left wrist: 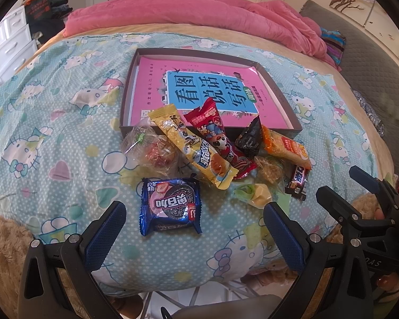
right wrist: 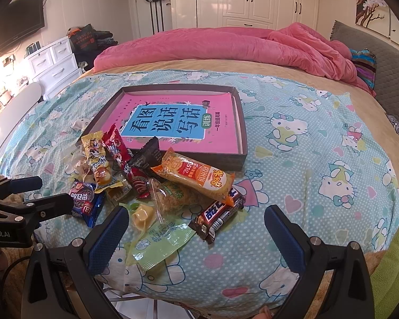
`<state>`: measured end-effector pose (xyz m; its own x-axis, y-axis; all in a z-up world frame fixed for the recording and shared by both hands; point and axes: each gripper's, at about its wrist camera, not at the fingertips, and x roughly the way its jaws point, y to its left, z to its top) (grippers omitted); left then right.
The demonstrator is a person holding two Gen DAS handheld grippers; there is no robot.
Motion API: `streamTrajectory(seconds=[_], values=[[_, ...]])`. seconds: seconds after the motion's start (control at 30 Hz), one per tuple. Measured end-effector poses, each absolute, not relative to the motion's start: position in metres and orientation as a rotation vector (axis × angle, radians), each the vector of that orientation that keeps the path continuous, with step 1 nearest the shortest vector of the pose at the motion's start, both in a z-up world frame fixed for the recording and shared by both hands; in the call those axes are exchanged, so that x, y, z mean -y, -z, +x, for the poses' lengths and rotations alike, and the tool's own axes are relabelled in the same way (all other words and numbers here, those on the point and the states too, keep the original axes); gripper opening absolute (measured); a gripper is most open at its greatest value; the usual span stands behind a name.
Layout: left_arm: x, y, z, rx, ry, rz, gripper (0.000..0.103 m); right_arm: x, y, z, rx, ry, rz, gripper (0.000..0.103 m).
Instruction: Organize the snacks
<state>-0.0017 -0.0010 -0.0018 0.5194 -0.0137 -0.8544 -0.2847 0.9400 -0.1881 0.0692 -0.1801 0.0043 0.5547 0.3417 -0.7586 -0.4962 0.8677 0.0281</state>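
Observation:
A pile of several snacks lies on the Hello Kitty sheet in front of a dark shallow box [left wrist: 278, 87] [right wrist: 240, 122] that holds a pink book. A blue Oreo pack [left wrist: 170, 206] [right wrist: 85, 203] lies nearest my left gripper [left wrist: 194, 228], which is open and empty just behind it. A dark chocolate bar [right wrist: 218, 216] [left wrist: 298, 182], a yellow-green wrapped sweet [right wrist: 157, 228] and an orange pack [right wrist: 196, 175] lie before my right gripper [right wrist: 196, 232], open and empty. Yellow [left wrist: 194, 148] and red [left wrist: 218, 135] packs lean on the box's front wall.
A pink quilt [right wrist: 226, 47] is bunched along the far side of the bed. A grey headboard [right wrist: 385, 61] stands at the right. White drawers [right wrist: 55, 63] stand at the left. The bed's front edge is just under both grippers.

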Motion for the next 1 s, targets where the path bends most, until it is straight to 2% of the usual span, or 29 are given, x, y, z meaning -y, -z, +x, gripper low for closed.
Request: streamTrajectory(seconds=[0.63, 1.0], values=[[-0.008, 0.011, 0.000, -1.050, -0.185, -0.345, 0.103, 0.176, -0.001, 0.075, -0.864, -0.508, -0.193, 0.103], [-0.024, 0.037, 0.012, -1.119, -0.242, -0.375, 0.103, 0.177, 0.007, 0.086, -0.880, -0.511, -0.201, 0.103]])
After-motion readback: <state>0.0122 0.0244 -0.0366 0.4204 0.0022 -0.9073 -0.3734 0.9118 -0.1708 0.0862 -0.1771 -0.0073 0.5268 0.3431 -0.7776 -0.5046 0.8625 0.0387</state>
